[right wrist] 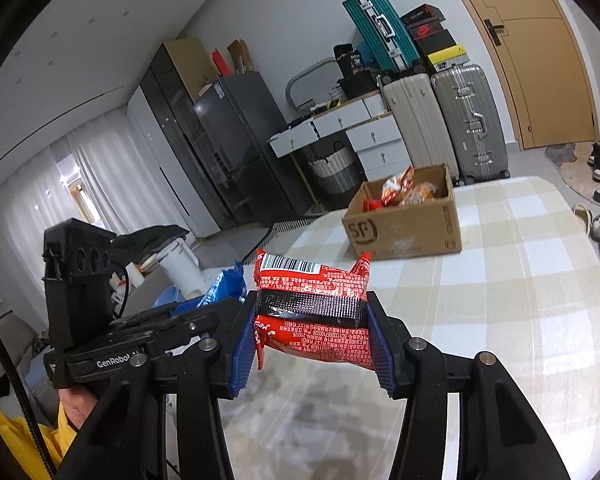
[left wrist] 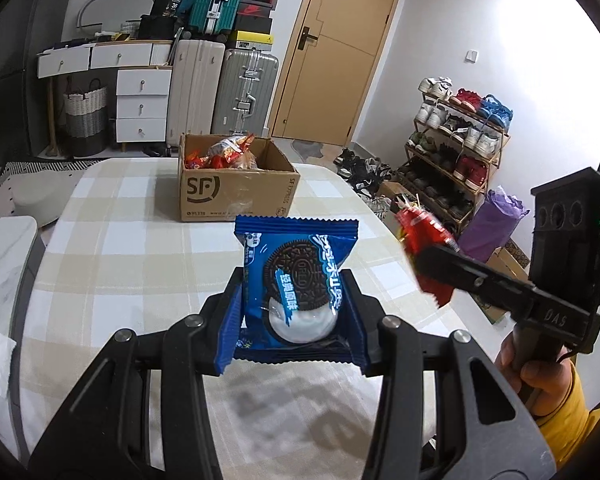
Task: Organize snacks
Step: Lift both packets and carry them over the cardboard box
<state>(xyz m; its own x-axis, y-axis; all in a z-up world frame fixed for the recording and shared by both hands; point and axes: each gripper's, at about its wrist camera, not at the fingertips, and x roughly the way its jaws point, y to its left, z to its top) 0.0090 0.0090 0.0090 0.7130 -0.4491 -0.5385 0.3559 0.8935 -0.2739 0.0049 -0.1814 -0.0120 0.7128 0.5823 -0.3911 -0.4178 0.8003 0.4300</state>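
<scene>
The left gripper (left wrist: 296, 316) is clamped on a blue Oreo packet (left wrist: 296, 280) at lower centre of its view, held above the checked table (left wrist: 120, 264). The right gripper (right wrist: 312, 340) pinches a red packet (right wrist: 312, 312), barcode up, at lower centre of its own. Behind both, at upper centre, a cardboard box (left wrist: 236, 196) marked "SF" holds more snacks. "GenRobot" shows on the left gripper.

The blue cookie packet (left wrist: 292, 280) and red snack packet (right wrist: 316, 308) are glossy plastic film. The box (left wrist: 236, 192) is matt brown cardboard. A checked cloth, matt and smooth, covers the surface (left wrist: 120, 264).
</scene>
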